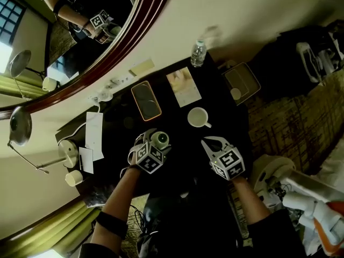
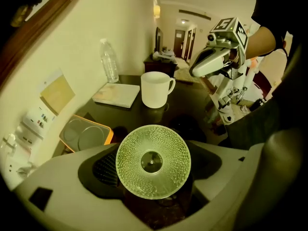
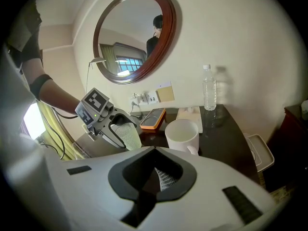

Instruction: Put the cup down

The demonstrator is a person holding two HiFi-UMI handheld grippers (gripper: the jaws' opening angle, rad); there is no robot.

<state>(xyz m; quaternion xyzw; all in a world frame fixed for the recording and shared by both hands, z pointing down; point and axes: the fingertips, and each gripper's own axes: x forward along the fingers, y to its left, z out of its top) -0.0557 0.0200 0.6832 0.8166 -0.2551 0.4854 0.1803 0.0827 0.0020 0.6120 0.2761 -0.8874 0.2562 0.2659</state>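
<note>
A green dimpled glass cup point(image 1: 160, 140) sits between the jaws of my left gripper point(image 1: 156, 135), which is shut on it a little above the dark table point(image 1: 177, 157). In the left gripper view the cup's round end point(image 2: 153, 161) faces the camera and fills the gap between the fingers. The right gripper view shows that cup point(image 3: 128, 136) tilted in the left gripper point(image 3: 121, 130), to the left of a white mug point(image 3: 182, 134). My right gripper point(image 1: 211, 142) is shut and empty, just below the mug point(image 1: 198, 117) in the head view.
On the table behind the mug lie an orange-rimmed tray point(image 1: 146, 100), a booklet point(image 1: 184, 86) and a water bottle point(image 1: 198, 52). A lamp point(image 1: 67, 152) and papers point(image 1: 94, 133) stand at the left end. A round wood-framed mirror point(image 1: 80, 31) hangs on the wall.
</note>
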